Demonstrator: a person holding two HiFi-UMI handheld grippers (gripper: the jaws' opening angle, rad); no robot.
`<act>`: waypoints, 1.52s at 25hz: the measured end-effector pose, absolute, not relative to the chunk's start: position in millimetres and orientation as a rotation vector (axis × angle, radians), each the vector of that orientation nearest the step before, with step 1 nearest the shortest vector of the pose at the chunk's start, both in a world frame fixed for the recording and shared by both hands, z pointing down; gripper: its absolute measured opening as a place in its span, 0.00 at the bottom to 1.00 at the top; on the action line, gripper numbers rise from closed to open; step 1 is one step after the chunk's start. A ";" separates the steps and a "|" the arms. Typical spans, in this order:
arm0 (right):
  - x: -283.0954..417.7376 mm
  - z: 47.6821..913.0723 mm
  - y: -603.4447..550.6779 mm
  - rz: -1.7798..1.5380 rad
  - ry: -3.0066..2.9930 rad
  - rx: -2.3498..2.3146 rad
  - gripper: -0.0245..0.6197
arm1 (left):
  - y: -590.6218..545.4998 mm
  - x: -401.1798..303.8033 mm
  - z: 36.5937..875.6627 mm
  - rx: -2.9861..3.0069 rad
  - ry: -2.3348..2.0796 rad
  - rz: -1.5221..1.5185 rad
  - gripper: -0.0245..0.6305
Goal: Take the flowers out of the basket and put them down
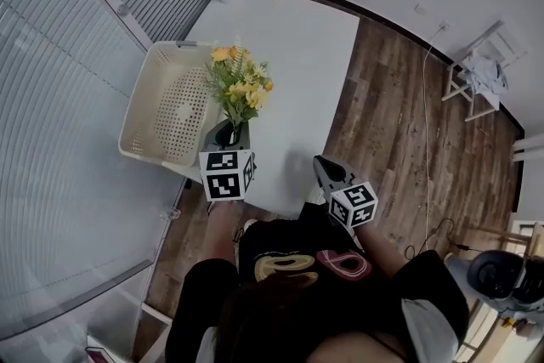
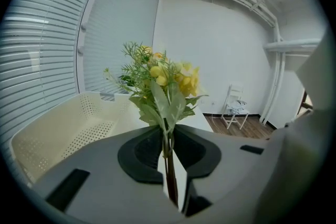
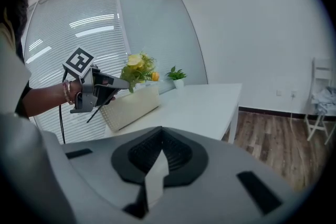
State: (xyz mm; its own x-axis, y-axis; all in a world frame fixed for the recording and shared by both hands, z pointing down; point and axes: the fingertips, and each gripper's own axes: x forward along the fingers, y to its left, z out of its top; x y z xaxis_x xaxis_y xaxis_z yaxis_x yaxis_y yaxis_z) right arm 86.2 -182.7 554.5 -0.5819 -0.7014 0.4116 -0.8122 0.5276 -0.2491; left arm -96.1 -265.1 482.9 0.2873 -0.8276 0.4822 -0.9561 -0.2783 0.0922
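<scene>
The left claw point(image 1: 229, 133) pinches the yellow flowers point(image 1: 240, 89) by their stems, mid-frame. It should lower them slowly onto bare tabletop point(image 1: 297, 55) right of the basket point(image 1: 138, 113), then let go.

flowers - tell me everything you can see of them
The flowers are a small bunch of yellow and orange blooms with pale green leaves and feathery sprigs, possibly artificial. Their thin dark stems run down together into the left gripper, whose jaws are closed on them. The bunch stands upright in the air, out of the cream perforated basket. In the head view it shows by the basket's rim, over the white table. Only the jaws appear to touch it.
</scene>
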 end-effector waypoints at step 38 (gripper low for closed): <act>109.5 574.0 -196.3 0.652 -2.412 1.343 0.05 | -285.8 -56.7 617.6 2.034 -1.407 0.605 0.13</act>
